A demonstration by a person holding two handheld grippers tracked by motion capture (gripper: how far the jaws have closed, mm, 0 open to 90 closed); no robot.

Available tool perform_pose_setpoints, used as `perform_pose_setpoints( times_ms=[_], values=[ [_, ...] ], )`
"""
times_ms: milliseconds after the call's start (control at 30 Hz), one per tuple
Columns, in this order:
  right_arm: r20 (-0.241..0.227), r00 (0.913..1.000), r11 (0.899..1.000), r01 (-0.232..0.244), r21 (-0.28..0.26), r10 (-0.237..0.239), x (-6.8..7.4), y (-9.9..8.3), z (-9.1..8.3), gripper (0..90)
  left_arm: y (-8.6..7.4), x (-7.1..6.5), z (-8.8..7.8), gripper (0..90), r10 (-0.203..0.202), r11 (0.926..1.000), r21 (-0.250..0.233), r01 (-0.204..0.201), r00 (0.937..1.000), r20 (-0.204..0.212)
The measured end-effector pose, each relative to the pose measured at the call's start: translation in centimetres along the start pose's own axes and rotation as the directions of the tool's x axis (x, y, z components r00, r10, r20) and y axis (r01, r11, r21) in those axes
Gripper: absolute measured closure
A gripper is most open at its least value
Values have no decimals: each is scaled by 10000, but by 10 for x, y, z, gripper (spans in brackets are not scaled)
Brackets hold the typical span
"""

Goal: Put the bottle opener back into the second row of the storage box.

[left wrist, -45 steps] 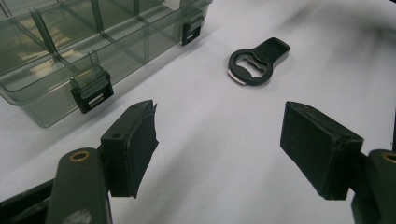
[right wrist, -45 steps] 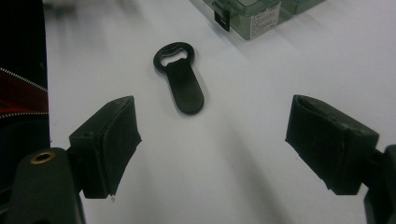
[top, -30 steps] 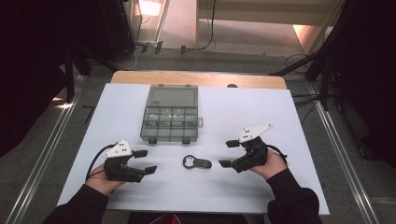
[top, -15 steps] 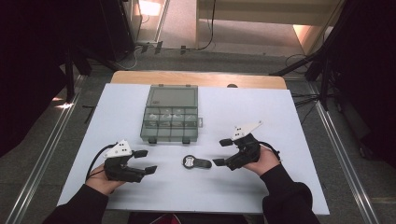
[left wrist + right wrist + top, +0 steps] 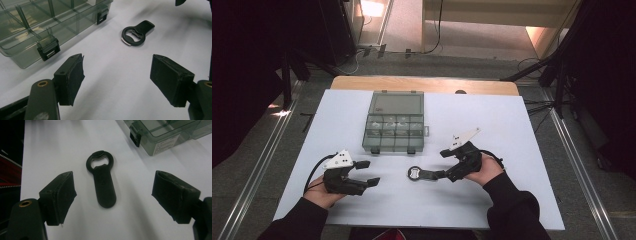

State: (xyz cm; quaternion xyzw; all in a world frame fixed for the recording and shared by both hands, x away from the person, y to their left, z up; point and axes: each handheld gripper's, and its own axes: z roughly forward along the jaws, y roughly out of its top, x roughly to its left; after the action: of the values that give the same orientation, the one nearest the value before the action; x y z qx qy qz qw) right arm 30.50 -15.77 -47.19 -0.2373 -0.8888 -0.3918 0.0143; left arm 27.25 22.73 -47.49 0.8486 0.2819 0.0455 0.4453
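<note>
A black bottle opener [image 5: 421,173] lies flat on the white table, ring end to the left. My right gripper [image 5: 445,164] is open and hovers at the opener's handle; in the right gripper view the opener [image 5: 102,181] lies between the spread jaws, ring end away from me. My left gripper [image 5: 367,172] is open and empty at the front left, resting near the table. In the left gripper view the opener [image 5: 136,35] lies beyond the jaws, to the upper right. A clear grey compartment box [image 5: 394,123] stands shut behind the opener.
The white table top [image 5: 522,130] has bare room to the right and left of the box. The box's front latches [image 5: 48,49] sit close to the left gripper's jaw. A wooden edge [image 5: 422,82] runs along the table's far side.
My right gripper has moved left and down toward the bottle opener, so its jaws now stand around the handle. The left gripper has stayed put.
</note>
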Motion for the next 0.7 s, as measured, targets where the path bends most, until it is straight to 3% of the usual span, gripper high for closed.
perform_pose_setpoints(
  times_ms=[700],
  values=[
    [209,9989,9922,389,1186,-417,3,18,22,205,0,0,0,268,-24,10000,-70,24,10000,-32]
  ],
)
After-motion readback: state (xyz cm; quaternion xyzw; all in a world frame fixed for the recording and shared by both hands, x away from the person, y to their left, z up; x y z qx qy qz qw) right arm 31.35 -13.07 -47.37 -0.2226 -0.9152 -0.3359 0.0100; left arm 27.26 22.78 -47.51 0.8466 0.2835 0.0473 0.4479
